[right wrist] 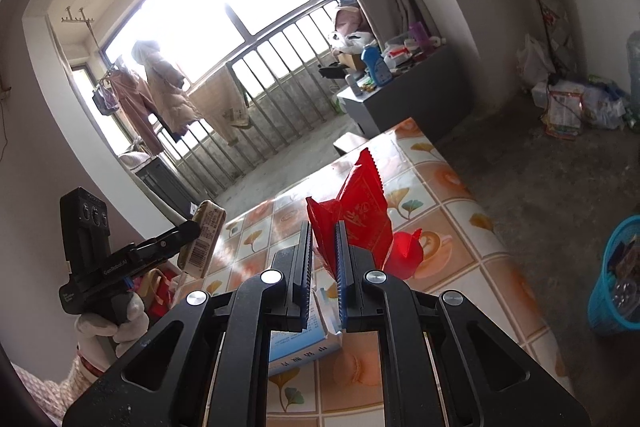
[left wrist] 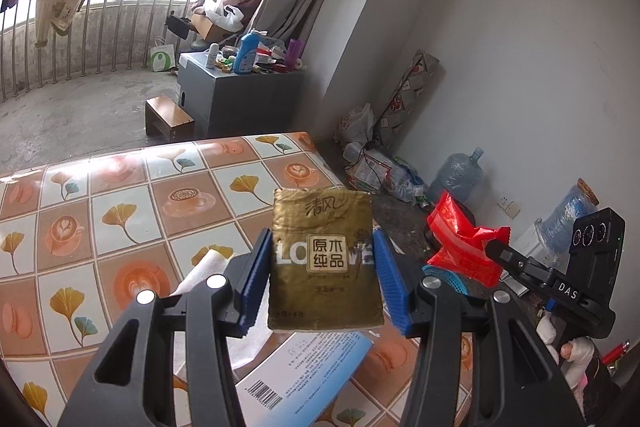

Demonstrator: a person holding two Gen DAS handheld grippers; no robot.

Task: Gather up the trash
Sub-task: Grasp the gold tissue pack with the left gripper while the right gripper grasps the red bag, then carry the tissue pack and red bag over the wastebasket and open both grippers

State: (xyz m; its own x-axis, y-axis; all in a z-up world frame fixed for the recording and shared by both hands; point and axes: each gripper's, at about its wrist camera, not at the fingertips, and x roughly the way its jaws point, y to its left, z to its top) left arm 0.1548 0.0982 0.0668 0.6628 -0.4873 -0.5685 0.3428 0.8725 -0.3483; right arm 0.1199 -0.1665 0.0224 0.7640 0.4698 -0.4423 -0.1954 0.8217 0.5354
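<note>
Gold tissue pack [left wrist: 325, 259] clamped in left claw [left wrist: 320, 267], frame centre; red wrapper [right wrist: 356, 215] pinched in right claw [right wrist: 323, 267], over counter [right wrist: 460, 227]. Thin wrapper may slip before blue basket [right wrist: 614, 279], right edge.

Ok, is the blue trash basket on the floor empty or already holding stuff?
Holding stuff: wrappers and a clear round piece show inside the blue basket.

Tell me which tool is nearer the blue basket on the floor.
Right. The right tool, shut on the red wrapper, is on the blue basket's side; the left tool, holding the gold tissue pack, is farther.
</note>
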